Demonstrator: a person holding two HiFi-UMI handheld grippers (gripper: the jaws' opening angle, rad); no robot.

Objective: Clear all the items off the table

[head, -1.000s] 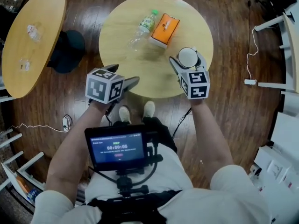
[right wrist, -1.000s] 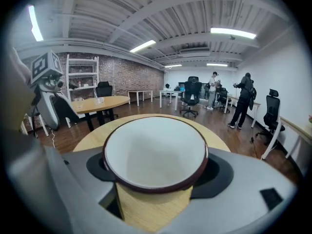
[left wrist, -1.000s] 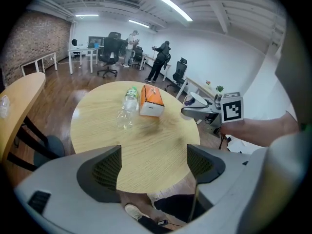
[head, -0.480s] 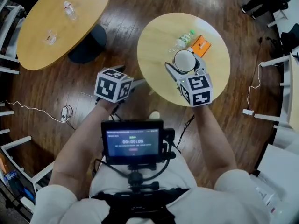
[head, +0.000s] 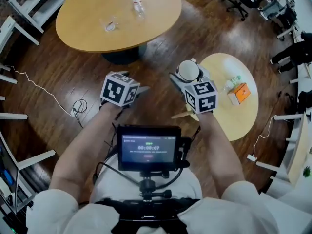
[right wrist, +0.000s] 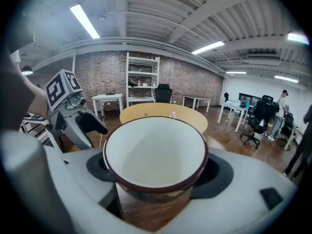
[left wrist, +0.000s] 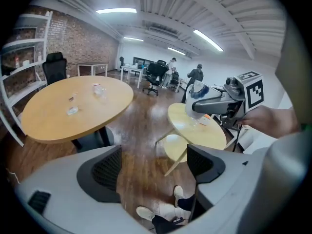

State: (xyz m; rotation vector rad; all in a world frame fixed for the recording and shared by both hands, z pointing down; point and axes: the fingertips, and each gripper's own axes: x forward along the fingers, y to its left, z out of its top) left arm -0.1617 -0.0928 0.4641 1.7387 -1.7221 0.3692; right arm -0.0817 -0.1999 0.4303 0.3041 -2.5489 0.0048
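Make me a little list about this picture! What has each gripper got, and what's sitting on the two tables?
Right gripper: shut on a white cup with a dark red rim; the cup is empty
Left gripper: open, nothing between its jaws
Where the cup is: held up in the air, not resting on either table
Small round table: a plastic bottle and an orange box, close together
Big round table: a clear bottle and a small clear thing, too small to tell what
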